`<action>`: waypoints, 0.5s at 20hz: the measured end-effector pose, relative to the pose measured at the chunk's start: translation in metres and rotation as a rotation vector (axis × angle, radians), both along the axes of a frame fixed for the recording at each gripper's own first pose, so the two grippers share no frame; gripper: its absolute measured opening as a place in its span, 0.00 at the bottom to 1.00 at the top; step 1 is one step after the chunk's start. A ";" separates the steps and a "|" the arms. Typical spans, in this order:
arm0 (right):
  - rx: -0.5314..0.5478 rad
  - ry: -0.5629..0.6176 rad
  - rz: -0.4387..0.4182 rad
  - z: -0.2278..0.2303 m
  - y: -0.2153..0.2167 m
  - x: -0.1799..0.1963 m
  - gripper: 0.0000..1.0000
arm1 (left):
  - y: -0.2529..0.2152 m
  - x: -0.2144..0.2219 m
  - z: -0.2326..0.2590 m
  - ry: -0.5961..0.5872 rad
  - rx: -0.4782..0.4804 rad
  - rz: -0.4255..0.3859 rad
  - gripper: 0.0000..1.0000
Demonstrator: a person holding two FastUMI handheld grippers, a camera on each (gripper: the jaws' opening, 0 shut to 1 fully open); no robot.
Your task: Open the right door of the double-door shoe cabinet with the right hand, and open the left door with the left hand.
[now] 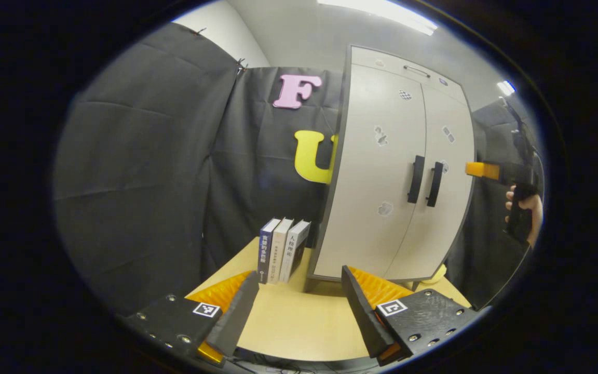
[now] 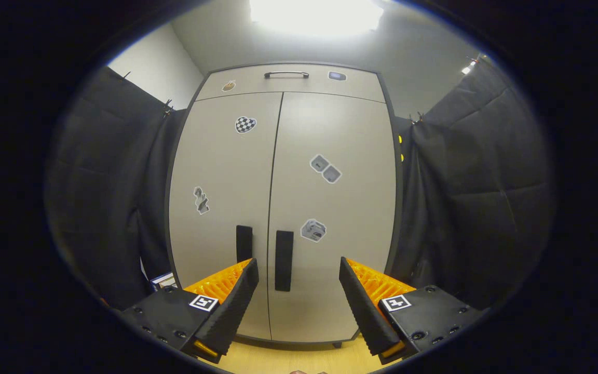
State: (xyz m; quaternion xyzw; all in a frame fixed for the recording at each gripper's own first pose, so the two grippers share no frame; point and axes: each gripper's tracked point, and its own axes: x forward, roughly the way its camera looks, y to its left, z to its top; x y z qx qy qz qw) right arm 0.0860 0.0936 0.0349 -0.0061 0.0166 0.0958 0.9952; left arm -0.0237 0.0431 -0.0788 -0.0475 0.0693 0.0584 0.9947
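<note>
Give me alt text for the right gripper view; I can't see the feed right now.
The right claw is open and aimed at the closed double-door shoe cabinet, with the right door's handle showing between its fingers and not yet gripped. Both doors are shut, stickers dot them, and a drawer with a handle sits on top.

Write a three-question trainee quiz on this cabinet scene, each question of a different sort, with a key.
1. True or false: both doors of the tall beige double-door shoe cabinet are closed.
2. Multiple choice: the right gripper is A) open, the right door's black vertical handle showing between its fingers; B) shut on that handle; C) shut on a book.
3. Fill in: left of the cabinet, three upright ____ stand on the light wooden table.

Key: 1 true; 2 A; 3 books. The left gripper is open too, back from the cabinet.
</note>
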 end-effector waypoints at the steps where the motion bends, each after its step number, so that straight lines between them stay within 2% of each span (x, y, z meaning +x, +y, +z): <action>1: -0.005 -0.001 0.000 0.002 0.007 0.012 0.99 | 0.004 -0.001 -0.001 0.007 -0.006 0.011 0.93; 5: 0.011 0.020 -0.001 -0.003 0.029 0.052 0.97 | 0.018 -0.007 -0.014 0.035 -0.048 0.044 0.93; 10: 0.007 0.089 -0.056 -0.036 0.026 0.093 0.98 | 0.041 -0.014 -0.022 0.064 -0.054 0.086 0.94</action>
